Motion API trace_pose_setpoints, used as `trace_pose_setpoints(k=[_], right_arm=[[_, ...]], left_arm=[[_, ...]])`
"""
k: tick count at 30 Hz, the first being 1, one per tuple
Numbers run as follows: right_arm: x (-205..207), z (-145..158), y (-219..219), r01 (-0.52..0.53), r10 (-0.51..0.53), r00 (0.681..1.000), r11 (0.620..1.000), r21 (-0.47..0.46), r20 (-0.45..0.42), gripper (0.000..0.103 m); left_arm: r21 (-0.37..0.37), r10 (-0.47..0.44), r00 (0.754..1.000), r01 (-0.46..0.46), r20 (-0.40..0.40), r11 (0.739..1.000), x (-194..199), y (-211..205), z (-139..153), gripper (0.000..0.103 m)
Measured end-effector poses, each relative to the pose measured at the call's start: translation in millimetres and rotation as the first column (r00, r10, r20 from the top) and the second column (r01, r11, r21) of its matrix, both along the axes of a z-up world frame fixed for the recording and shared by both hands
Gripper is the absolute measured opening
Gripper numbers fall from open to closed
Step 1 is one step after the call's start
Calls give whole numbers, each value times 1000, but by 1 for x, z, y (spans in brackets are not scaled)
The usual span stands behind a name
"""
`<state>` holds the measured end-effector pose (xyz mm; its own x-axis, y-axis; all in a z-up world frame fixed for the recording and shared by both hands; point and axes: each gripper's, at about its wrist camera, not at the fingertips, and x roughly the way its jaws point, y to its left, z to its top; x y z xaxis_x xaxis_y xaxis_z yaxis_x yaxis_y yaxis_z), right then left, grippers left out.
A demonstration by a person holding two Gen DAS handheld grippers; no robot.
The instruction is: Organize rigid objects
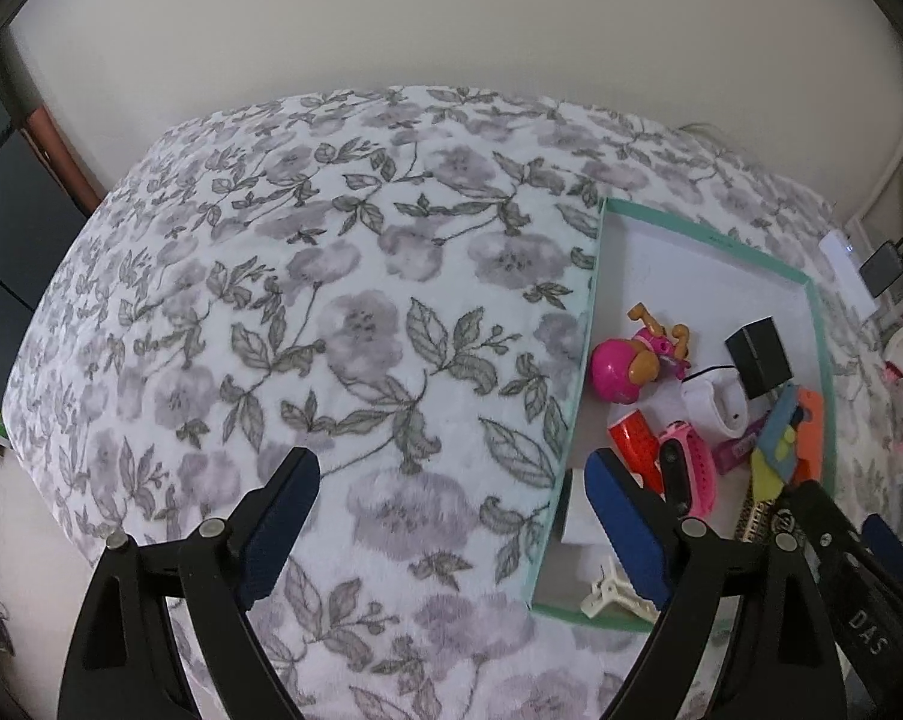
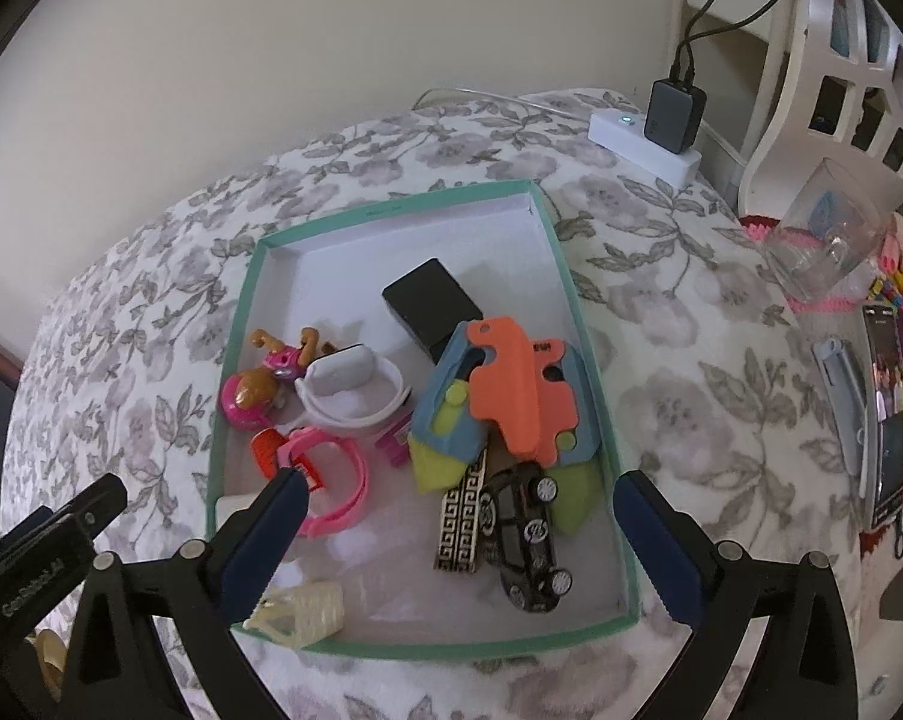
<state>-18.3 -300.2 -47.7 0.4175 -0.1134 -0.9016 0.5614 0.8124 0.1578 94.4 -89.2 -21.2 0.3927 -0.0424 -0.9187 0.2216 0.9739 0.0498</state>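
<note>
Your left hand-held gripper point(image 1: 451, 516) hangs released, nothing between its blue pads, over bare floral blanket point(image 1: 307, 312); that soft, plush cover runs clear to its rounded far and left edges, giving you wide room there. Your right hand-held gripper point(image 2: 460, 531) is likewise spread wide and empty, poised above the near end of the tray point(image 2: 391, 207), its left pad over the tray's near left corner and its right pad just outside the right wall.

The tray is a shallow rectangular box lid, teal rim, white smooth floor. The rigid objects lie gathered in it: a pink dog toy point(image 2: 259, 387), a white band point(image 2: 355, 393), a pink watch point(image 2: 331, 480), a red piece point(image 2: 266, 450), a matte black box point(image 2: 430, 303), orange and blue folding toys point(image 2: 511, 390), a patterned gold-black strip point(image 2: 460, 522), a black car point(image 2: 526, 540), a cream clip point(image 2: 298, 606). The far end of the tray floor is free.

The right view alone shows the car, and the crowded right margin: a white power strip point(image 2: 631, 138) with a black charger point(image 2: 673, 111), a glass point(image 2: 823, 240), a phone point(image 2: 886, 408). The left view alone shows the blanket's open left expanse and, at its lower right, part of your other gripper.
</note>
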Motion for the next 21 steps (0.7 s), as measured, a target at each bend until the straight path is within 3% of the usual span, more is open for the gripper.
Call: trace_pose_setpoints(k=[21], right_arm=[[-33,44,28,-36,43,992,998,-59,117,103]], left_arm=[[0,-43,996,43,75,999,-36,17,21,90]])
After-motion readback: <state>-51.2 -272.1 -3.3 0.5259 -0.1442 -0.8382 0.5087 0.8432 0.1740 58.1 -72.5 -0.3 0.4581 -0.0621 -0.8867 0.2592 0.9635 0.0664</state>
